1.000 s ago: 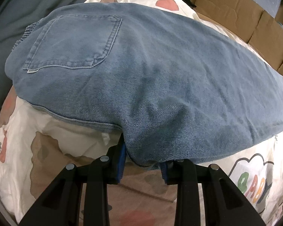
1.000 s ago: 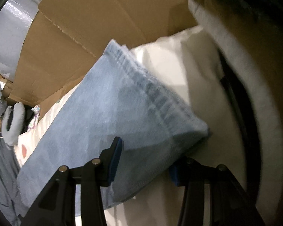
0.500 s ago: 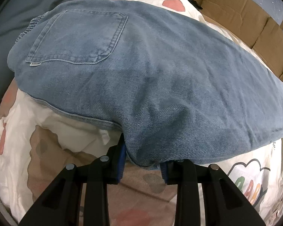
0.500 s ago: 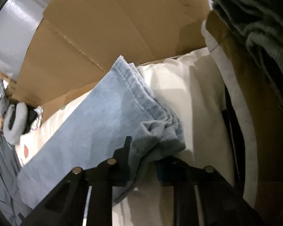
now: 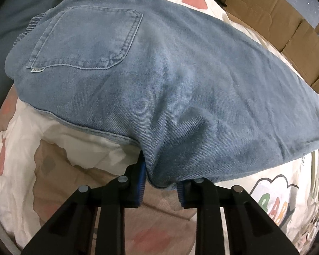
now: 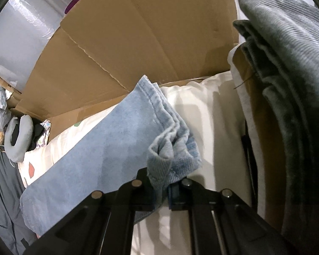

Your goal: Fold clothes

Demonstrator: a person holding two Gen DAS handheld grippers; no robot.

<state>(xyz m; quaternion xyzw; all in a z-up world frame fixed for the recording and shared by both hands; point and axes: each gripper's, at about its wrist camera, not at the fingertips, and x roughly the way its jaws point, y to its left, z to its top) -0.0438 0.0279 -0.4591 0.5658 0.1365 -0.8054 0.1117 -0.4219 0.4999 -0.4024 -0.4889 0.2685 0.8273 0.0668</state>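
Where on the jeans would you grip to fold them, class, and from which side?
Grip the jeans at the bunched hem and the crotch-side edge, coming from above: both edges lift off the printed quilt, thin enough for the jaws.

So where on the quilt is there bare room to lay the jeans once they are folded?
Bare printed quilt lies on the near side of the jeans, left of the left gripper. A white strip runs between the hem in the right gripper and the grey garment. The far side is crowded by cardboard.
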